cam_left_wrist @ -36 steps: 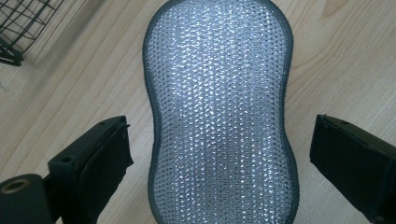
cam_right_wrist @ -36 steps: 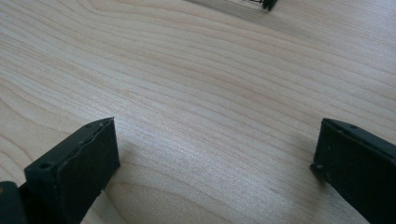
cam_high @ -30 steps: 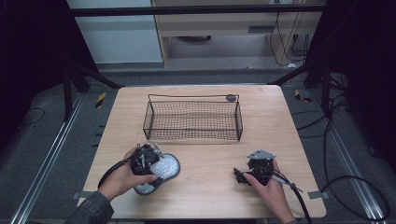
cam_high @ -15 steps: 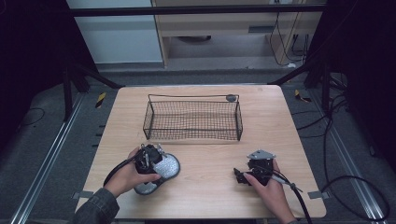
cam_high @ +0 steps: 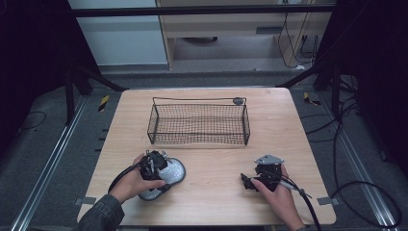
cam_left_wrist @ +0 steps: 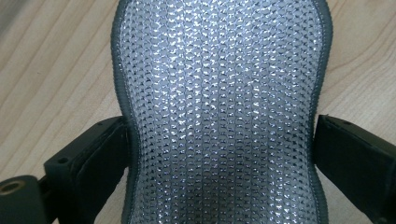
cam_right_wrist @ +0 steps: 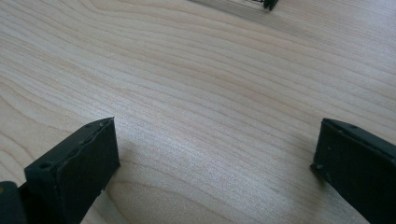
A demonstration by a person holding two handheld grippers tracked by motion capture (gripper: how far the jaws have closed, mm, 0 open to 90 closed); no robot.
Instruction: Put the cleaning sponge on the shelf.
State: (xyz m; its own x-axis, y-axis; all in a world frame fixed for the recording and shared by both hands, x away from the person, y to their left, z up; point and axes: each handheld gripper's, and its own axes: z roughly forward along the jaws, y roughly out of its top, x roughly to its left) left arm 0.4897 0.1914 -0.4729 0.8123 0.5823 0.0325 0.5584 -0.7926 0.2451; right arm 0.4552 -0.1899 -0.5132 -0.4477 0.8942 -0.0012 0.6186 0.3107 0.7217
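Silver-grey mesh insole [cam_left_wrist: 219, 107] lies flat on the wooden table [cam_high: 216, 202], at the near left, well short of the wire basket [cam_high: 199, 123] that stands empty toward the far side. Judged from this layout, the work is to lift the insole into the basket, and it is at an early stage: the grasp is being set up, while the lift, carry and release all remain.

Left gripper [cam_left_wrist: 219, 154] straddles the insole at its narrow waist. Its jaws have just been opening and stand wide, one on each side of the insole's stitched edge; the left pad sits against or just beside that edge, the right pad just clear of it, so no squeeze is evident and the insole rests on the table under its own weight. In the high view the left hand [cam_high: 137, 183] covers the near end of the insole.

Right gripper [cam_right_wrist: 215, 158], held at the near right, has its jaws spread wide over bare wood, with nothing between them.
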